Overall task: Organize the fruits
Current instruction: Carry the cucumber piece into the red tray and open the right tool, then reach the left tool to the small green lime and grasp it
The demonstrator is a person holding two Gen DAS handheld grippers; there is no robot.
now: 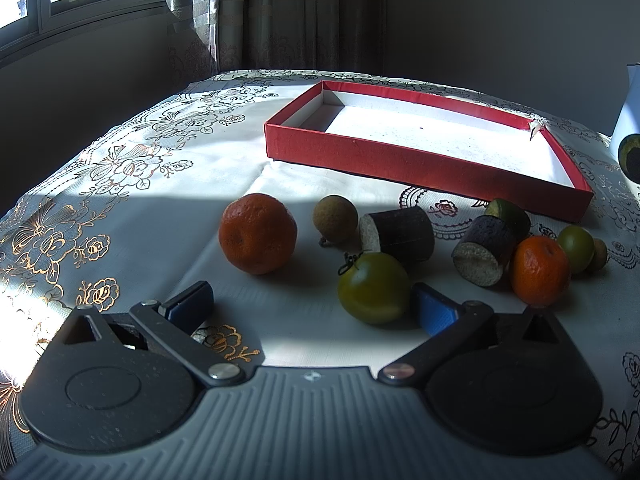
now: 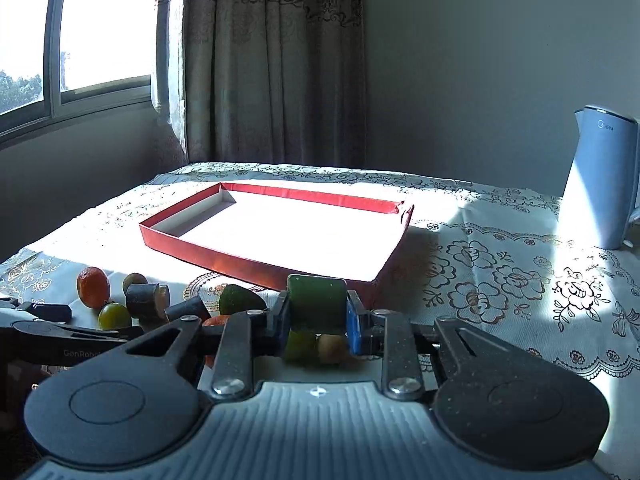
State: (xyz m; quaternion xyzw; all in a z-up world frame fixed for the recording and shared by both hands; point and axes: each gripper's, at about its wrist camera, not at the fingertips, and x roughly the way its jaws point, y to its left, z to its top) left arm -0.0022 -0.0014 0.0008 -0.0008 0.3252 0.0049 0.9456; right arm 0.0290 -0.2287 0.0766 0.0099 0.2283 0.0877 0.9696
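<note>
A floral-clothed worktop (image 1: 132, 216) stands by window and curtain. Two oranges (image 1: 258, 233), two cut dark cylinders (image 1: 400, 233), perhaps three green fruits lie before the red tray (image 1: 400, 162). Left gripper (image 1: 312, 304) fingers spread; right gripper (image 2: 316, 316) fingers pinch a green piece (image 2: 316, 306).

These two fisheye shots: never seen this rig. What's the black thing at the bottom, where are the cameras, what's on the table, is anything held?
There is no robot arm here. A person carries a hand-held gripper in each hand, and a camera on each one looks forward along its two blue-padded fingers. The black and grey shape at the bottom is the tool itself.

In the left wrist view, the left hand-held gripper is open and empty over a flowered tablecloth. Before it lie a large orange, a green tomato, a brown longan, two dark cut cylinders and a smaller orange. Behind them sits an empty red tray.

In the right wrist view, the right hand-held gripper is shut on a green fruit piece. A pale kettle stands at the right.
</note>
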